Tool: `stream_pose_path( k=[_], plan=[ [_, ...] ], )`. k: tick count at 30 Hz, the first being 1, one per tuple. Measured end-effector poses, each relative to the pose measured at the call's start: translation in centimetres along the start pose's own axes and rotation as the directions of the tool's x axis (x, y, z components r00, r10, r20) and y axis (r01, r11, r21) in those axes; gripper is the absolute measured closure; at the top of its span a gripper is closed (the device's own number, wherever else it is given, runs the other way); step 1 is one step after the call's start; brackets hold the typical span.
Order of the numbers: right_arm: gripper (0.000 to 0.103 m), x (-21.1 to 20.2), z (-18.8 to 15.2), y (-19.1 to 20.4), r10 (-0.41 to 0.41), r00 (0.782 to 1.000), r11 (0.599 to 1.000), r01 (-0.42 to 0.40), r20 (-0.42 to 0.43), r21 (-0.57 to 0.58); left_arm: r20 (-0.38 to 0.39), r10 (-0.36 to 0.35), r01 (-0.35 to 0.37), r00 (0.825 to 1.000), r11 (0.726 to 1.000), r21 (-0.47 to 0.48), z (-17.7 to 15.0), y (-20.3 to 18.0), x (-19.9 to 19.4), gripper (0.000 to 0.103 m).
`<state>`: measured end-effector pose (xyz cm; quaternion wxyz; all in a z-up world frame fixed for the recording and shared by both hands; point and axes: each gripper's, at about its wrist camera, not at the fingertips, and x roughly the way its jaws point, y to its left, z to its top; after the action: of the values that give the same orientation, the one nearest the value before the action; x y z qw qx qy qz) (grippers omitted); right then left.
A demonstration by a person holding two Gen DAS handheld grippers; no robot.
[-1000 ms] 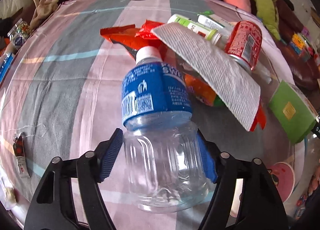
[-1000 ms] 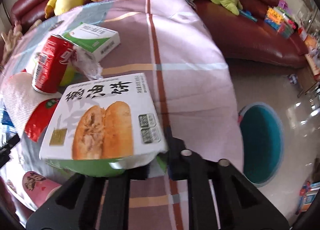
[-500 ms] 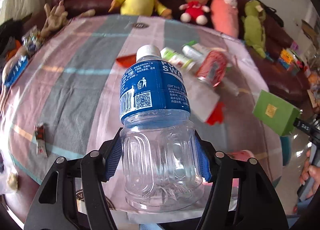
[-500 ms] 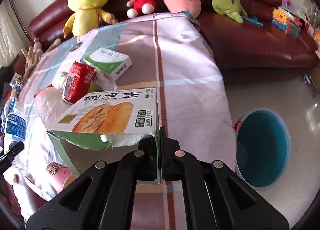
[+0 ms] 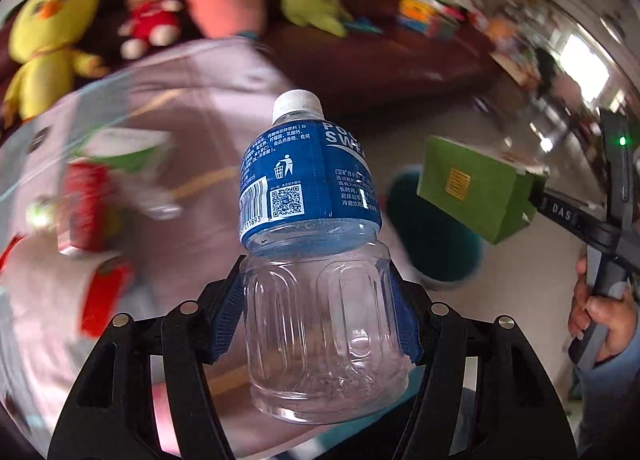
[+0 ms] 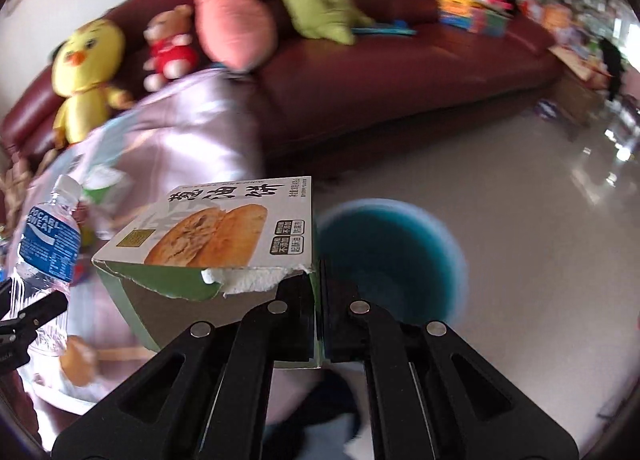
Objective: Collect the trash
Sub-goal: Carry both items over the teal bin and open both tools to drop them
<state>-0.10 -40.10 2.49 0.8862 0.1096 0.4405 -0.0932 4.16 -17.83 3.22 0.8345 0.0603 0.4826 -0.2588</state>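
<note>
My left gripper (image 5: 320,316) is shut on an empty clear plastic bottle (image 5: 316,260) with a blue label and white cap, held upright in the air. My right gripper (image 6: 320,300) is shut on the torn edge of a green-and-white food box (image 6: 216,236) with a picture of a pancake. The box also shows in the left wrist view (image 5: 476,187), and the bottle in the right wrist view (image 6: 44,256). A teal round bin (image 6: 392,260) stands on the floor just beyond the box; it also shows in the left wrist view (image 5: 436,232).
The table with a pink striped cloth (image 5: 192,219) still bears a red can (image 5: 88,207), a green-white box (image 5: 128,147) and red wrappers (image 5: 104,296). A dark red sofa (image 6: 400,75) with plush toys stands behind. The glossy floor (image 6: 520,219) lies to the right.
Both grippers have swung right, away from the table and toward the teal bin, carrying the bottle and the box. The bin is now closer in both views.
</note>
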Motion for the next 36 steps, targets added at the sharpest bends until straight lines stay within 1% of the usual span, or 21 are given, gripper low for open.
stream_pose_path(
  k=[2, 5, 8, 11, 15, 18, 22, 26, 27, 28, 30, 31, 33, 35, 36],
  plan=[
    [0.1, 0.6, -0.2, -3.4, -0.056, 0.998, 0.998, 0.056, -0.015, 0.032, -0.042, -0.029, 0.031, 0.999, 0.998, 0.053, 1.0, -2.6, 2.6, 0.038],
    [0.1, 1.8, -0.7, -7.5, -0.089, 0.994, 0.992, 0.094, -0.056, 0.087, -0.133, -0.07, 0.087, 0.989, 0.988, 0.127, 2.5, -7.2, 7.1, 0.038],
    [0.1, 3.2, -1.4, -9.9, -0.104, 0.99, 0.986, 0.114, -0.093, 0.119, -0.203, -0.082, 0.116, 0.976, 0.979, 0.165, 3.4, -10.1, 10.7, 0.038],
    [0.1, 5.3, -2.0, -11.5, -0.101, 0.984, 0.983, 0.121, -0.144, 0.137, -0.256, -0.084, 0.131, 0.963, 0.976, 0.173, 3.7, -11.9, 13.6, 0.038],
    [0.1, 7.6, -2.7, -12.8, -0.105, 0.975, 0.984, 0.131, -0.197, 0.124, -0.338, -0.042, 0.107, 0.94, 0.979, 0.175, 4.4, -12.6, 18.0, 0.037],
    [0.1, 9.1, -3.0, -13.0, -0.099, 0.969, 0.986, 0.126, -0.227, 0.106, -0.362, -0.015, 0.086, 0.932, 0.98, 0.179, 4.6, -12.7, 19.4, 0.037],
    [0.1, 10.4, -3.1, -12.4, -0.091, 0.962, 0.989, 0.118, -0.259, 0.092, -0.371, -0.016, 0.087, 0.929, 0.981, 0.176, 5.6, -12.4, 20.8, 0.034],
    [0.099, 11.3, -3.1, -12.1, -0.086, 0.955, 0.99, 0.115, -0.285, 0.087, -0.36, -0.012, 0.08, 0.933, 0.981, 0.176, 6.2, -12.1, 20.8, 0.034],
    [0.095, 11.5, -3.1, -12.1, -0.083, 0.953, 0.99, 0.112, -0.292, 0.084, -0.356, -0.012, 0.078, 0.935, 0.982, 0.174, 6.1, -12.2, 20.4, 0.034],
    [0.09, 11.6, -3.1, -12.0, -0.076, 0.952, 0.991, 0.106, -0.297, 0.086, -0.352, -0.012, 0.078, 0.936, 0.982, 0.172, 6.0, -12.2, 20.2, 0.034],
    [0.083, 11.8, -2.9, -11.5, -0.069, 0.95, 0.991, 0.101, -0.305, 0.09, -0.343, -0.017, 0.078, 0.939, 0.983, 0.166, 6.1, -11.7, 19.7, 0.032],
    [0.076, 11.8, -2.9, -11.4, -0.063, 0.95, 0.991, 0.095, -0.305, 0.093, -0.339, -0.021, 0.08, 0.94, 0.984, 0.161, 5.3, -10.9, 18.9, 0.029],
    [0.069, 11.5, -2.8, -11.1, -0.055, 0.952, 0.992, 0.087, -0.303, 0.096, -0.33, -0.023, 0.078, 0.944, 0.985, 0.155, 5.1, -10.6, 18.6, 0.027],
    [0.061, 11.2, -2.6, -10.8, -0.06, 0.955, 0.991, 0.091, -0.292, 0.094, -0.322, -0.024, 0.076, 0.946, 0.986, 0.15, 4.7, -11.0, 18.7, 0.027],
    [0.052, 11.1, -2.5, -10.7, -0.064, 0.955, 0.991, 0.094, -0.288, 0.095, -0.321, -0.028, 0.079, 0.947, 0.986, 0.147, 4.6, -10.8, 18.7, 0.027]
  ],
)
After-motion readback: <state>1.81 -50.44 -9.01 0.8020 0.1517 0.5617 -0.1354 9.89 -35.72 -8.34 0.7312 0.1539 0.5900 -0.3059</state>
